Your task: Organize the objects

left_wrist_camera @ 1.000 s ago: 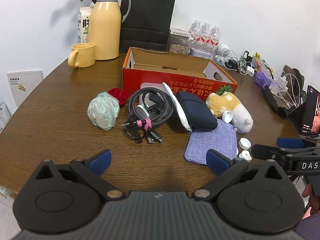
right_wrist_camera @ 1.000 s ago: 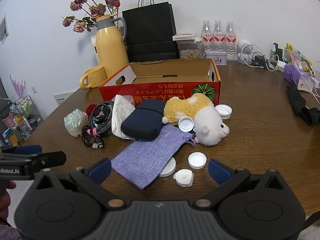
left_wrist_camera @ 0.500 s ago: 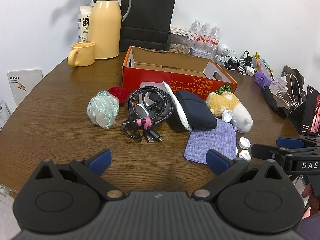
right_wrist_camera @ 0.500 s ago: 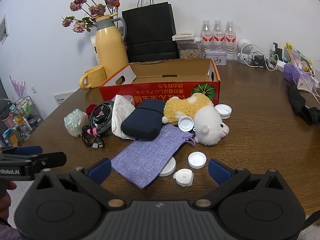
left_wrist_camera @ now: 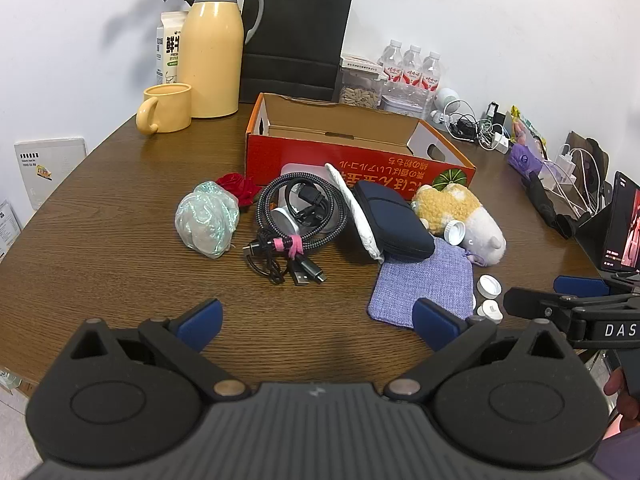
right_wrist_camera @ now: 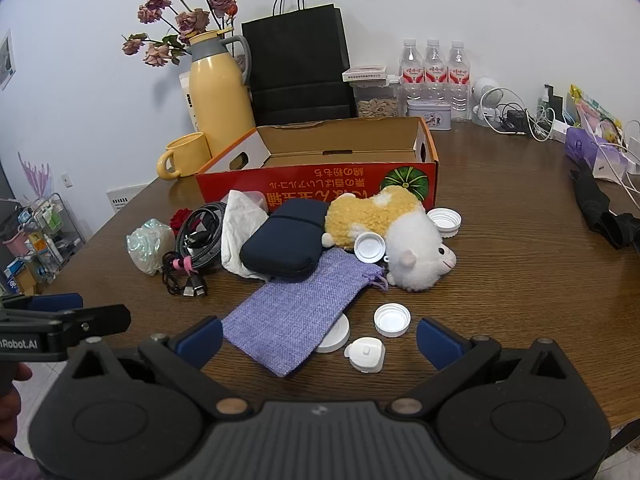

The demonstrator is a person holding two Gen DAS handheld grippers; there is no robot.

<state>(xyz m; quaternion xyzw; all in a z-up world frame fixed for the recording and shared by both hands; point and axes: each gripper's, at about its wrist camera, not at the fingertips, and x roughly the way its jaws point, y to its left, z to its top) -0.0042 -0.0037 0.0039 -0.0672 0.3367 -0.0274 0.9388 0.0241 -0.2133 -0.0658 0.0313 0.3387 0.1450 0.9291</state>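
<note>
- Your left gripper (left_wrist_camera: 316, 322) hangs over the near edge of the wooden table (left_wrist_camera: 100, 248), fingers spread wide with nothing between them.
- Your right gripper (right_wrist_camera: 318, 340) is likewise spread and empty, hovering near the purple pouch (right_wrist_camera: 292, 316) and the small white caps.
- The red cardboard box (left_wrist_camera: 360, 162) stands open at the middle of the table, flaps up; what you can see of its inside is bare cardboard.
- Far behind it, a clear lidded canister (right_wrist_camera: 376, 98) holds pale seeds or nuts.
- The yellow mug (left_wrist_camera: 166, 108) sits beside the yellow thermos jug (left_wrist_camera: 210, 46) at far left; you cannot see into the mug.
- The loose things lie in a row just near the box's front wall.
- From the left: a crumpled iridescent wrapper bundle (left_wrist_camera: 208, 220), with a red fabric rose (left_wrist_camera: 238, 186) touching it on the far side.
- Next, a coiled braided cable (left_wrist_camera: 300, 212) bound with a pink tie, its plugs trailing toward you.
- A white cloth (right_wrist_camera: 240, 232) leans against a dark blue zip case (right_wrist_camera: 284, 244), and the case overlaps the pouch's far corner.
- A yellow and white plush toy (right_wrist_camera: 384, 232) lies on its side to the right, a white cap (right_wrist_camera: 370, 247) resting against it.
- Another cap (right_wrist_camera: 444, 220) lies behind the plush; two more (right_wrist_camera: 392, 320) lie beside the pouch, and a white disc pokes out from under it.
</note>
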